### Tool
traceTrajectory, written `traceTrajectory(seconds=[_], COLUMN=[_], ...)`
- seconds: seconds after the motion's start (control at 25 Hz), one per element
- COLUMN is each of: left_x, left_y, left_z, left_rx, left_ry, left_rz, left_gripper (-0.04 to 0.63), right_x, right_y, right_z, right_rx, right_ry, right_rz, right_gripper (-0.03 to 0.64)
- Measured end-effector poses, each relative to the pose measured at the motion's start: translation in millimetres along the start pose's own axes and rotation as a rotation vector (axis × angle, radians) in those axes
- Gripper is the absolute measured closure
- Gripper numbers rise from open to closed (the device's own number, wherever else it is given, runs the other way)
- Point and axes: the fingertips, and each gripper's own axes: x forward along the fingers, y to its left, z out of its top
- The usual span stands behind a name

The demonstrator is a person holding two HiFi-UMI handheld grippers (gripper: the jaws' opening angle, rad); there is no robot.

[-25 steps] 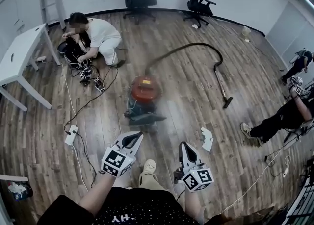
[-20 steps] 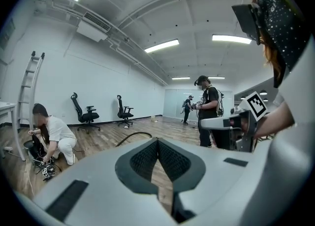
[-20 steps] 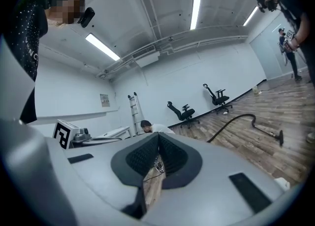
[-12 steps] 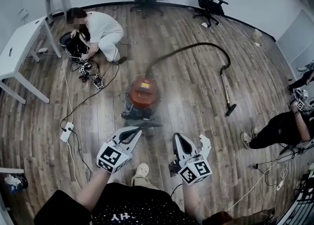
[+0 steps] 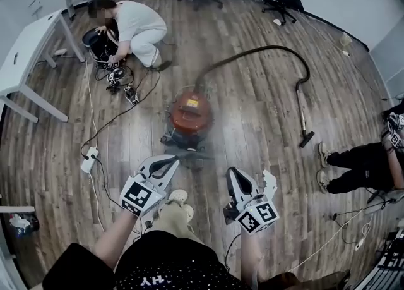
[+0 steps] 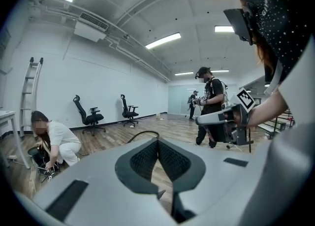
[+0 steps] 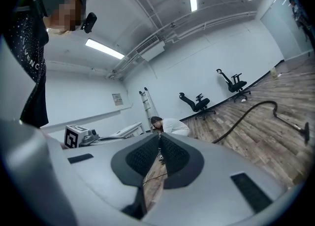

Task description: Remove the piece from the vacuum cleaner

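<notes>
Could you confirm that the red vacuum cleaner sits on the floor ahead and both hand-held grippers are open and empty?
Not open: the two gripper views show the left hand-held gripper and right hand-held gripper shut, empty. The rest stands.

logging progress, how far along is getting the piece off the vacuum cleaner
Done: nothing visible yet. The vacuum cleaner sits whole on the floor, its hose running round from the canister to the floor nozzle.
In hand: nothing. The left gripper and right gripper are both shut and empty, held short of the canister.
Left: the whole removal, probably closing in, gripping and pulling off.
</notes>
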Motion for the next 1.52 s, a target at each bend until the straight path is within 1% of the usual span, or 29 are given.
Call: traceTrajectory(seconds=[0.16,0.28,0.44,0.6,0.8,0.92,1.04,1.16,1.36,1.44,1.52], left_x=[12,25,46,67,89,103,112,122,137,145,150], left_y=[29,42,55,66,75,73,67,67,76,79,81], left_z=[-13,-23,-42,-74,-134,-172,-206,-237,-289,-306,-319], left_rx=[-0.007,-0.015,-0.036,-0.022,0.003,0.007,0.003,0.002,0.032,0.050,0.077], left_ry=[0.044,0.070,0.068,0.062,0.070,0.076,0.078,0.070,0.063,0.046,0.012], left_rz=[0.039,0.013,-0.023,-0.059,-0.074,-0.081,-0.086,-0.068,-0.043,-0.038,-0.033], left_gripper=[0.588,0.588,0.586,0.586,0.586,0.586,0.586,0.586,0.586,0.586,0.586], right_x=[13,29,54,82,110,118,119,121,131,135,138], right_y=[-23,-37,-60,-80,-99,-105,-117,-136,-169,-185,-197], right_z=[-1,-3,-11,-31,-80,-119,-161,-200,-251,-265,-279], right_rx=[0.001,0.001,0.023,-0.007,-0.011,-0.012,0.005,0.015,0.007,-0.006,-0.041], right_ry=[0.013,0.023,0.019,0.011,0.004,0.012,0.030,0.043,0.031,0.016,0.000], right_rz=[-0.013,-0.004,0.010,0.040,0.086,0.117,0.128,0.130,0.140,0.159,0.193], right_gripper=[0.606,0.606,0.606,0.606,0.606,0.606,0.606,0.606,0.606,0.606,0.606])
